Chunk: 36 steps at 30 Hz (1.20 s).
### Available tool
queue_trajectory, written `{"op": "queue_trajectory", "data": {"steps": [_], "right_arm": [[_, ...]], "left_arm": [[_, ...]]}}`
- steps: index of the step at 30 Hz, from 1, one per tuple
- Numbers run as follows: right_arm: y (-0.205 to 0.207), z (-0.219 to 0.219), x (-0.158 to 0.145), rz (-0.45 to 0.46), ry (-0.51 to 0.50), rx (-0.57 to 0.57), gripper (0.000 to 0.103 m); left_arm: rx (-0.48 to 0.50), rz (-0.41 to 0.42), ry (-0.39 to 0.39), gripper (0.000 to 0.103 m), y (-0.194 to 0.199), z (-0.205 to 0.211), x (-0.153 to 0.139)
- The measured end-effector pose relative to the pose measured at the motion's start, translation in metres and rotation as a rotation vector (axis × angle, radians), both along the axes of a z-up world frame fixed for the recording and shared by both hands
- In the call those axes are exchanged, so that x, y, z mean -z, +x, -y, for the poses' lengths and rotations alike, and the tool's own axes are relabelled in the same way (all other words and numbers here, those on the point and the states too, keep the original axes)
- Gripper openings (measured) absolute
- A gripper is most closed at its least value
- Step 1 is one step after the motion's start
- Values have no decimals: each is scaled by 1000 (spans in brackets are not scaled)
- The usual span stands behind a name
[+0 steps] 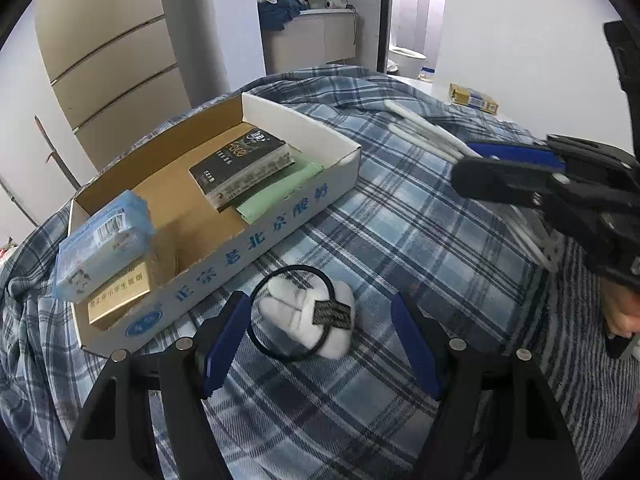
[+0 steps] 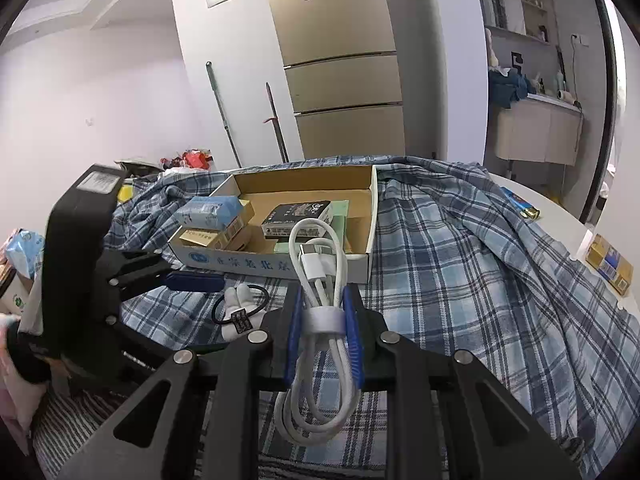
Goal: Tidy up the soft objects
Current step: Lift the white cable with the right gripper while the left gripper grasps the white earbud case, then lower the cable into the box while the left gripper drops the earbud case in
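A plaid cloth point(image 1: 400, 240) covers the table, and on it sits the open cardboard box point(image 1: 280, 216) — a blue pack point(image 1: 104, 240) stacked at its left end, a black pack point(image 1: 240, 168) over a green one point(image 1: 280, 192) at its right. Just near of the box lies the white plush hair tie point(image 1: 308, 312) with its black loop, flat on the cloth. The left gripper point(image 1: 320, 344) straddles it, fingers apart, pads off it on both sides. To the right the right gripper point(image 2: 324, 332) is clamped tight on a bundled white cable point(image 2: 320, 280) — held up off the cloth.
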State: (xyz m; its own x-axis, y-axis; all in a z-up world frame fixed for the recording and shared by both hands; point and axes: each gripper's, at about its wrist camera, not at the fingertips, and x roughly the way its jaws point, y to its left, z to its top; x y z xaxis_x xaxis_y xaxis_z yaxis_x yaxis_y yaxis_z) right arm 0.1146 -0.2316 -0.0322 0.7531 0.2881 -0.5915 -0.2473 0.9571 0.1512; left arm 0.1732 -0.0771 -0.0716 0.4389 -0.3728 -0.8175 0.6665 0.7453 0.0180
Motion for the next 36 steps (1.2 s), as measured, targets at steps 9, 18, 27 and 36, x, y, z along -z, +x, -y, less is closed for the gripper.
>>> {"op": "queue_trajectory", "data": {"steps": [9,18,27,36], "right_arm": [[0,-1,1,-6,-4,-2,20],[3,5,1,-9,14,19,20],[-6,6,-7,40,7,33,20],[-25,-9,-46,112,-47,10,20]], "left_arm": [[6,-29,5,39,4,-1,4],[9,47,-7,26,-25,-2,-10],[-112,210,-80,26,-62,-27,-51],[-206,361,-219,26,-79,-49,-126]]}}
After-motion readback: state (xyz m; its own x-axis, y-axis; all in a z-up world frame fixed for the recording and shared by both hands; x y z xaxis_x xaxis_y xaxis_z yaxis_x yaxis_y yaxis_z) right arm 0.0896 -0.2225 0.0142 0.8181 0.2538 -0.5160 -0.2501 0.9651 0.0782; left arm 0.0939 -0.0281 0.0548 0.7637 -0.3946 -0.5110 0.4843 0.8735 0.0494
